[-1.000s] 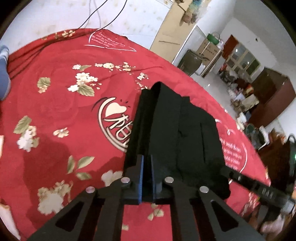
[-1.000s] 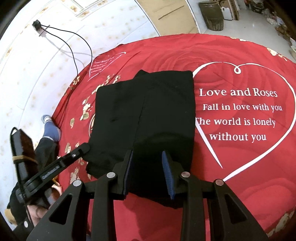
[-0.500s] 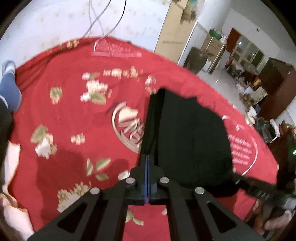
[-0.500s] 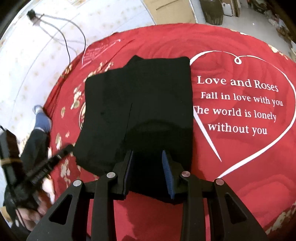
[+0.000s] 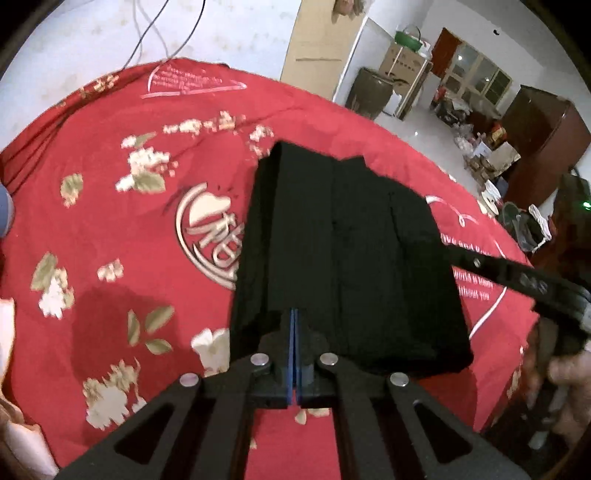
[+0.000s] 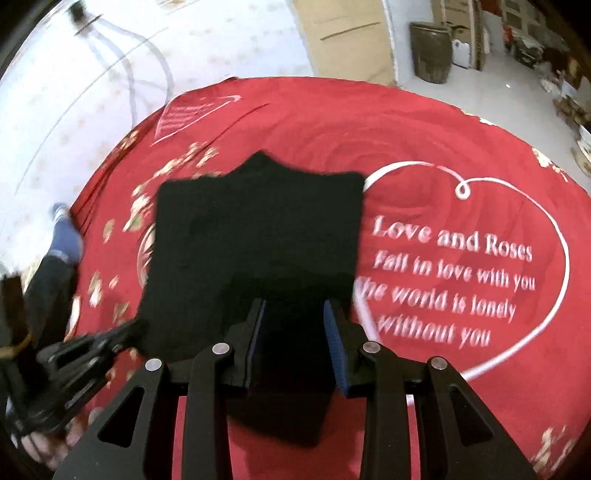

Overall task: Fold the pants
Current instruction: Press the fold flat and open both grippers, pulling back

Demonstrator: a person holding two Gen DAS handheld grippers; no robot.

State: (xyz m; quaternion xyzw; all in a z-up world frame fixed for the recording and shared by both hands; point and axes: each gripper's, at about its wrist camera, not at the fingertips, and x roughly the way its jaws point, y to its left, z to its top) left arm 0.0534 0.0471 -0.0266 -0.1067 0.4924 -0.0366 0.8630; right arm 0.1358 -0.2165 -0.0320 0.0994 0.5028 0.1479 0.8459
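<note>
Black pants (image 5: 351, 240) lie folded into a thick rectangle on a red bedspread (image 5: 110, 221) printed with flowers. My left gripper (image 5: 294, 321) is shut, blue pads together, on the near edge of the pants towards their left side. In the right wrist view the same pants (image 6: 258, 229) fill the middle. There my right gripper (image 6: 293, 321) holds its pads apart on a thick fold of black cloth at the near edge. The right gripper's arm (image 5: 517, 277) shows at the right of the left view, and the left gripper (image 6: 92, 343) sits low at the left of the right view.
The bedspread's white heart with lettering (image 6: 454, 280) lies right of the pants. A person's leg in a blue sock (image 6: 66, 236) stands off the left edge. Beyond the bed are a brown jar (image 5: 369, 92), a dark wooden cabinet (image 5: 543, 140) and cables (image 5: 166, 29).
My left jaws went from slightly apart to fully together on the pants' edge. Both views have shifted, and the pants now look squarer and nearer. The right jaws kept their width.
</note>
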